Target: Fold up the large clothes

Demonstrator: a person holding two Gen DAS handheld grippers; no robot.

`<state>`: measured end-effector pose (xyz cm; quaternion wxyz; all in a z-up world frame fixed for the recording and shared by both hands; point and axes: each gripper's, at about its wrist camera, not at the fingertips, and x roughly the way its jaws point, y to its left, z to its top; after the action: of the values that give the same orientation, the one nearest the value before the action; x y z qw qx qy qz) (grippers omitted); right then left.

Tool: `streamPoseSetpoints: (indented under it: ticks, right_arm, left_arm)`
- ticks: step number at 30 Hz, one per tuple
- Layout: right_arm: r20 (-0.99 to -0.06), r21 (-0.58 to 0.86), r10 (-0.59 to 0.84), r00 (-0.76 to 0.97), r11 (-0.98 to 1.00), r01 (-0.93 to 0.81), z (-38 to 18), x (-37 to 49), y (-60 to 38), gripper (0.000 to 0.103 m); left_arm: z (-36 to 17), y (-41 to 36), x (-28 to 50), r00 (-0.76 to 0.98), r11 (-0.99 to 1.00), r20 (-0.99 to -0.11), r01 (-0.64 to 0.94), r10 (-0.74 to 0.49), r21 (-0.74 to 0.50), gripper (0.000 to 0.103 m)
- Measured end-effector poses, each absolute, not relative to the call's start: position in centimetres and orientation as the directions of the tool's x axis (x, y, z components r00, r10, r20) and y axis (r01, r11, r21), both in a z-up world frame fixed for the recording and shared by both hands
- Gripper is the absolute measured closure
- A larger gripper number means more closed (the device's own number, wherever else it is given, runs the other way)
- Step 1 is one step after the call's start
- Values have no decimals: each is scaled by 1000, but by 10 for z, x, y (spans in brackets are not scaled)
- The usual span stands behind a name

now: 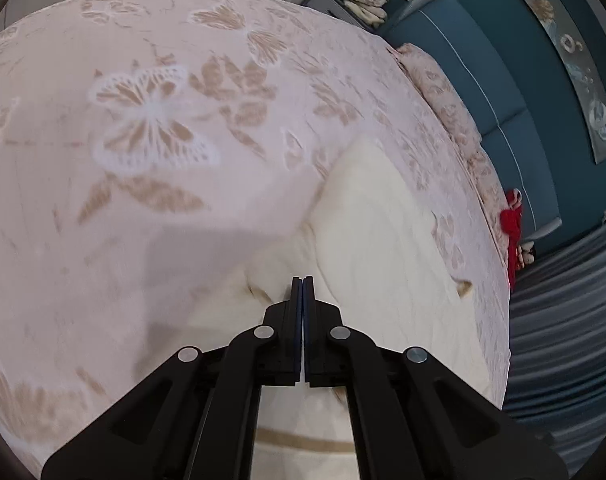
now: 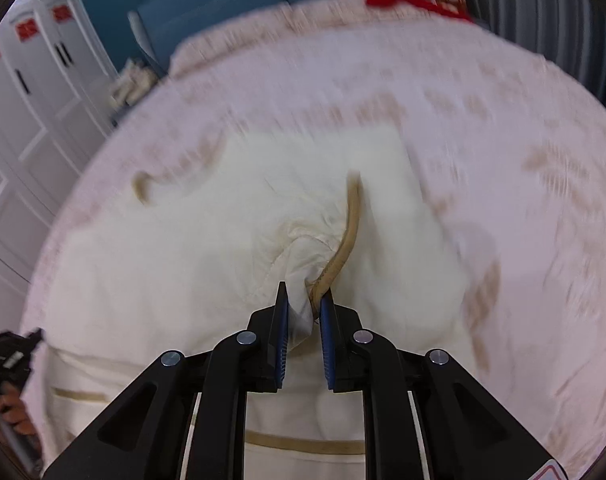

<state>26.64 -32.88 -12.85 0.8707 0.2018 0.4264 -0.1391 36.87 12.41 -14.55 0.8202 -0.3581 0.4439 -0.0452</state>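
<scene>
A cream garment (image 2: 207, 248) with tan trim lies spread on a pink bedspread (image 2: 503, 152). My right gripper (image 2: 305, 300) is shut on a bunched fold of the garment with its tan trim band (image 2: 353, 220), holding it a little above the rest. In the left wrist view the same cream garment (image 1: 383, 248) lies under my left gripper (image 1: 303, 286), whose jaws are pressed fully together with no cloth visible between them. The left gripper (image 2: 11, 356) also shows at the far left edge of the right wrist view, in a hand.
The bedspread (image 1: 151, 128) has butterfly and leaf prints. A teal headboard (image 1: 483, 80) and a red item (image 1: 511, 220) sit at the bed's far side. White wardrobe doors (image 2: 27, 128) stand left. Grey striped curtains (image 1: 563, 320) hang beside the bed.
</scene>
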Motion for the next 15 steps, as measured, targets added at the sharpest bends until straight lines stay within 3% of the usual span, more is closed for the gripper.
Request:
streamPoseSetpoints:
  ticks: [2, 3, 4, 5, 6, 9, 11, 12, 13, 15]
  right_arm:
    - [-799, 244, -62, 598, 876, 417, -135, 263, -329, 90]
    - [-797, 244, -63, 601, 876, 416, -134, 262, -328, 90]
    - [-794, 246, -63, 605, 876, 415, -132, 262, -329, 90]
    - [-792, 249, -62, 608, 876, 413, -132, 261, -328, 90]
    - [-786, 255, -58, 615, 876, 408, -127, 261, -328, 90]
    - [-755, 271, -51, 654, 883, 382, -109, 255, -324, 90]
    - [-730, 286, -45, 682, 886, 364, -95, 254, -324, 90]
    - [-722, 289, -45, 691, 887, 360, -90, 253, -324, 90]
    - [-708, 292, -50, 705, 887, 356, -85, 252, -324, 90]
    - [-706, 279, -62, 706, 891, 357, -85, 252, -324, 90]
  left_arm:
    - [-140, 117, 362, 596, 736, -683, -213, -423, -642, 101]
    - [-139, 114, 360, 591, 730, -677, -205, -439, -652, 84]
    - [-140, 112, 359, 582, 717, -674, -210, -455, -665, 55]
    - [-142, 113, 360, 584, 706, -674, -227, -453, -671, 44]
    - [-145, 115, 362, 592, 698, -678, -254, -435, -669, 40]
    - [-158, 122, 377, 589, 660, -685, -313, -429, -683, 42]
    - [-166, 124, 388, 573, 634, -683, -332, -453, -698, 58]
    - [-169, 124, 392, 565, 633, -688, -338, -456, -697, 80]
    - [-170, 125, 396, 564, 628, -685, -338, -461, -701, 89]
    - [-167, 127, 395, 573, 627, -685, -343, -450, -699, 94]
